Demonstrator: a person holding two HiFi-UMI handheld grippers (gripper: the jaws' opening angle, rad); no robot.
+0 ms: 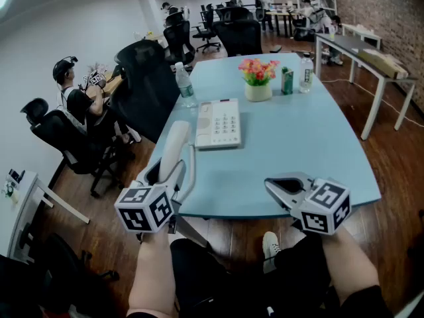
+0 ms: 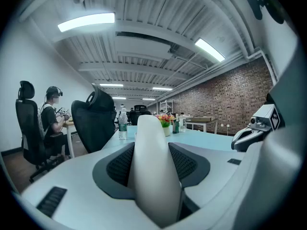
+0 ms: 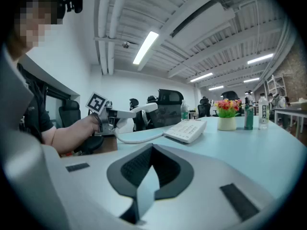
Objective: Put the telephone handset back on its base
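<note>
Two grippers are counted: the left gripper (image 1: 173,171) and the right gripper (image 1: 275,185). One telephone handset (image 1: 173,141) is counted between the left jaws, with one cord (image 1: 193,171) hanging beside them. One telephone base (image 1: 218,123) is counted just ahead of the left jaws. Farther ahead of both pairs of jaws, on the one blue surface (image 1: 298,144), one pot of flowers (image 1: 258,83), one green container (image 1: 286,81) and two clear bottles (image 1: 185,85) (image 1: 305,73) are counted. Several black office chairs (image 1: 142,78) are seen left of the left jaws; an exact count cannot be given.

Head view looks steeply down; both gripper views skim low, all sharing the table (image 1: 298,144) and flowers (image 1: 258,71).
</note>
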